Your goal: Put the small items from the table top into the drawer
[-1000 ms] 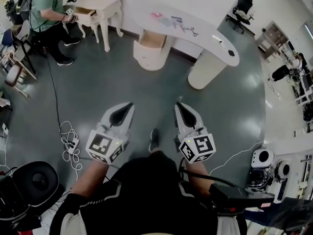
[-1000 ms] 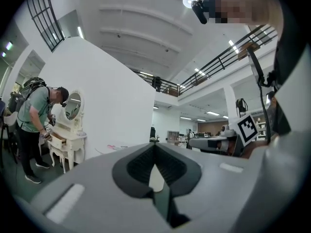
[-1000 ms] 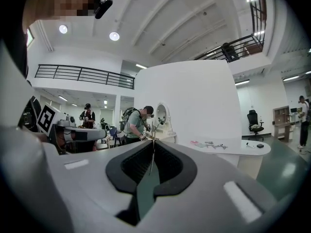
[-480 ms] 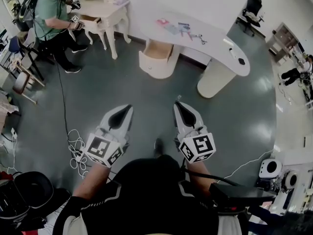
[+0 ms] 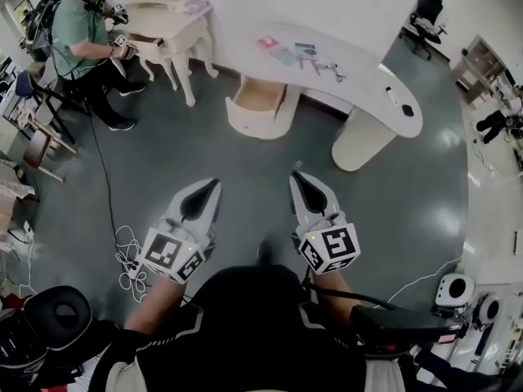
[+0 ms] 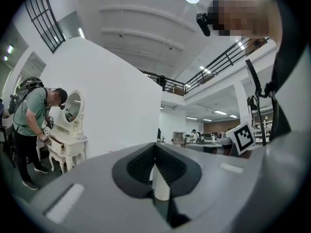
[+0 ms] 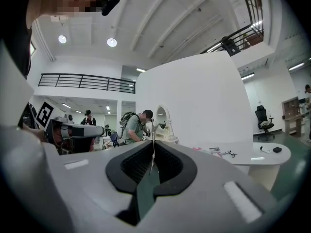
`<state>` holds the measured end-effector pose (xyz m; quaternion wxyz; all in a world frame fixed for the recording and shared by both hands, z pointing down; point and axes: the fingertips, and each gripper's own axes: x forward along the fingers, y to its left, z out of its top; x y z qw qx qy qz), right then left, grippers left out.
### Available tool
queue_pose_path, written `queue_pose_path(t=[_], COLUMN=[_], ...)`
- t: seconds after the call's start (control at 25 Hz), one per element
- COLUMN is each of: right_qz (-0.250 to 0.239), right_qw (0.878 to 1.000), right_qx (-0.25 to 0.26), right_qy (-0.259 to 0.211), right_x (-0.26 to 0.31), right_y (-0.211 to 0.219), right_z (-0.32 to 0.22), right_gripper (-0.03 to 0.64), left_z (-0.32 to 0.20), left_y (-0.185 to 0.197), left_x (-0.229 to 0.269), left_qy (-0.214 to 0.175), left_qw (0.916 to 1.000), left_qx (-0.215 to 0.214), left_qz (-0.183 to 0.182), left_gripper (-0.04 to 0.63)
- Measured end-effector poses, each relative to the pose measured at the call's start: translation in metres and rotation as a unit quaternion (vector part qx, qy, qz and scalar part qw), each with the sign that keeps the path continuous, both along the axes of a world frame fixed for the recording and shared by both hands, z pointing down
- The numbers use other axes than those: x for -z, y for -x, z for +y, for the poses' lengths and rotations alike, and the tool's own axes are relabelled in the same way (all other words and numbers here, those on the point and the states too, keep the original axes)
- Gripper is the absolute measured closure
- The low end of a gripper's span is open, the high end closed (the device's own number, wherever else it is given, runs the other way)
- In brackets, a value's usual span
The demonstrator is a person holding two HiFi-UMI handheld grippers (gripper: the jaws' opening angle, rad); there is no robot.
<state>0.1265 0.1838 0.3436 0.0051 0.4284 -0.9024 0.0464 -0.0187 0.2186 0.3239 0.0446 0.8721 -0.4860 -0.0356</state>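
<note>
Far ahead in the head view stands a curved white table (image 5: 359,76). Several small items (image 5: 304,53) lie on its left part, among them a pink one (image 5: 268,42). A black item (image 5: 407,110) lies near its right end. Under the table's left end is a rounded drawer unit with its drawer (image 5: 260,98) pulled open. My left gripper (image 5: 216,181) and right gripper (image 5: 295,174) are held side by side over the grey floor, well short of the table, both shut and empty. The right gripper view shows its gripper (image 7: 153,142) shut and the table (image 7: 252,154) at the right; in the left gripper view the gripper (image 6: 155,144) is shut.
Another person (image 5: 78,27) works at a white vanity table (image 5: 167,23) at the upper left. Cables (image 5: 122,247) lie on the floor to my left, beside a black chair (image 5: 57,317). A thick white table leg (image 5: 359,141) stands right of the drawer unit.
The table and drawer unit have slid lower in the head view and look nearer. Both grippers keep the same shut pose in front of me.
</note>
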Motion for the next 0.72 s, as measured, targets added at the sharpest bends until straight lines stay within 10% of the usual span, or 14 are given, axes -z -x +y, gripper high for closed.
queue_pose_path(t=[0.72], right_qz=[-0.03], right_qw=[0.999], right_qx=[0.016], right_qy=[0.002], right_x=[-0.009], right_y=[-0.06], right_z=[-0.106], right_gripper=[0.6], left_z=[-0.084], left_y=[-0.055], left_x=[0.005], left_qy=[0.0], left_qw=[0.9994], left_qx=[0.024], left_qz=[-0.024], left_gripper=[0.595])
